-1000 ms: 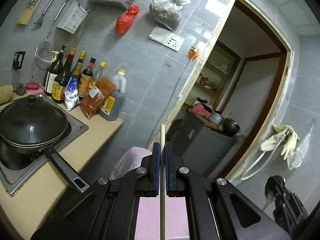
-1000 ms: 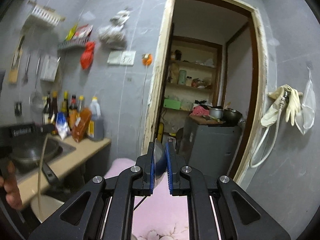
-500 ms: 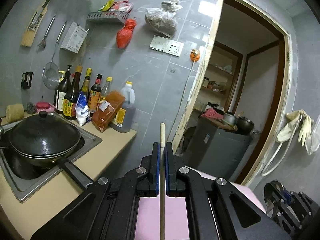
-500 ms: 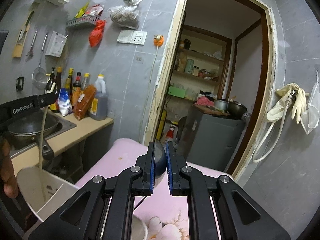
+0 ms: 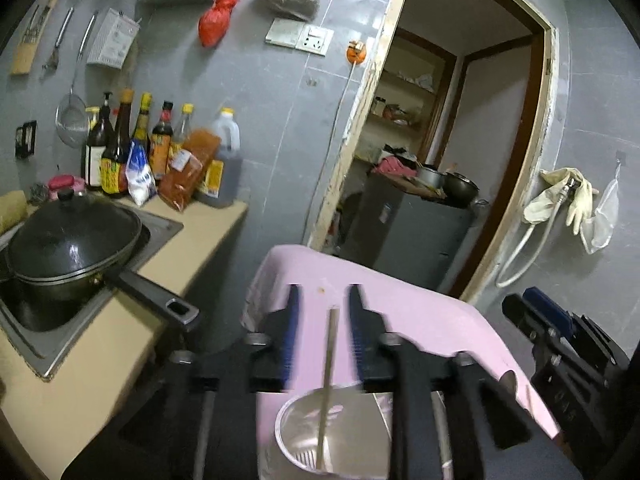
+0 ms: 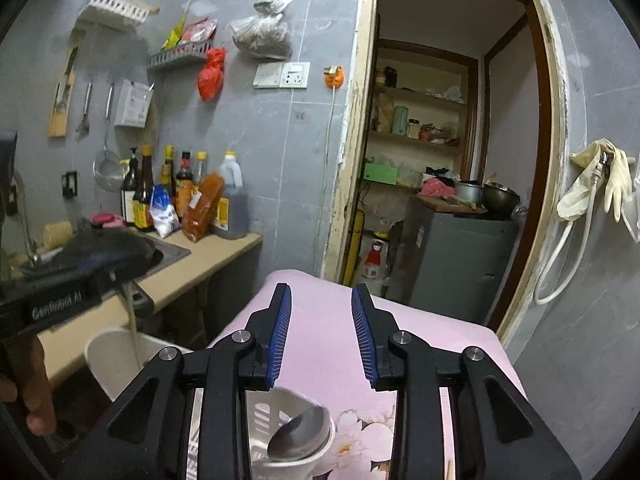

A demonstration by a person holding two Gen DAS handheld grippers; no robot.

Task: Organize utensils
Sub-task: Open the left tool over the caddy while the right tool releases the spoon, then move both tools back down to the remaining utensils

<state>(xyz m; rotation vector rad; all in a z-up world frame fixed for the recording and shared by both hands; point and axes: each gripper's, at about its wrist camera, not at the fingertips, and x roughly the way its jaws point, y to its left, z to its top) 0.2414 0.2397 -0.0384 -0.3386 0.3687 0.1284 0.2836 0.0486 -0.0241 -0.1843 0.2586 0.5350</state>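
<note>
My left gripper (image 5: 320, 320) is open above a white slotted utensil cup (image 5: 296, 440) on the pink cloth (image 5: 420, 320). A wooden chopstick (image 5: 326, 392) stands loose in that cup, between the jaws but not gripped. My right gripper (image 6: 322, 336) is open above a second white cup (image 6: 320, 452). A metal spoon (image 6: 300, 436) rests in it, bowl up. The left gripper (image 6: 56, 300) also shows at the left of the right wrist view, with the chopstick (image 6: 134, 336) dropping into its cup (image 6: 116, 356).
A counter (image 5: 120, 340) at the left holds a black lidded wok (image 5: 68, 248) in a sink and several sauce bottles (image 5: 160, 152). Utensils hang on the grey tiled wall (image 5: 64, 40). A doorway (image 6: 440, 160) opens behind the pink-covered table.
Both grippers have opened. The left let go of the chopstick and the right let go of the spoon; each now stands in a cup. Both views have tilted down toward the table.
</note>
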